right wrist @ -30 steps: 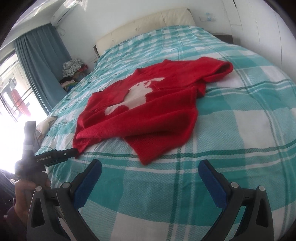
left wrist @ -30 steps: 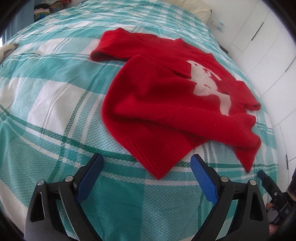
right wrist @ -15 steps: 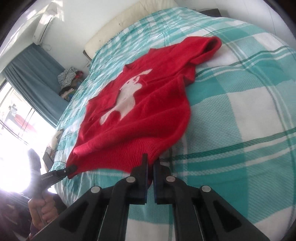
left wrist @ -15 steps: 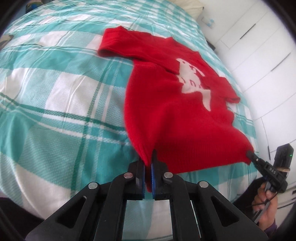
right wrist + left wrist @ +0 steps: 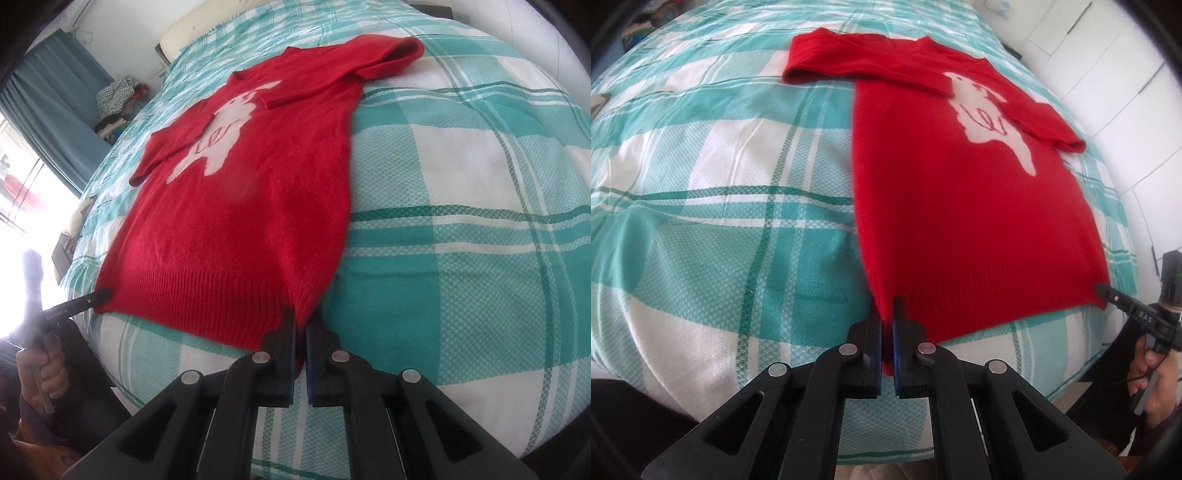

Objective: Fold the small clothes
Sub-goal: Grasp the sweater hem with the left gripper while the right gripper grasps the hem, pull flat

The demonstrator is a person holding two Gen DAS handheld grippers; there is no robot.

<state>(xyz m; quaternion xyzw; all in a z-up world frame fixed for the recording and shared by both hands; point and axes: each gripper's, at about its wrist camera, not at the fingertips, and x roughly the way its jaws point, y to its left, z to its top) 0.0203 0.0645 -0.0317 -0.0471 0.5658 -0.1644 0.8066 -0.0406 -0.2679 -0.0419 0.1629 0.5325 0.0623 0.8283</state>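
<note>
Both pairs of jaws are pressed together on the ribbed bottom hem of the red sweater (image 5: pixel 964 206): the left gripper (image 5: pixel 887 317) pinches the hem's left corner and the right gripper (image 5: pixel 300 317) pinches its right corner, so the hem runs taut between them along the near edge of the bed. Away from the hem the sweater lies face up and flat on the bedspread (image 5: pixel 713 155), a teal, white and green check, with a white animal figure (image 5: pixel 988 110) on its chest and the neck at the far end. One sleeve reaches out to the far left, the other is folded in across the chest at the right. Beyond the bedspread, a blue curtain (image 5: pixel 55 107) hangs at the far left beside a pile of clothes (image 5: pixel 118 99), and white cupboard doors (image 5: pixel 1119 74) stand at the right.
</note>
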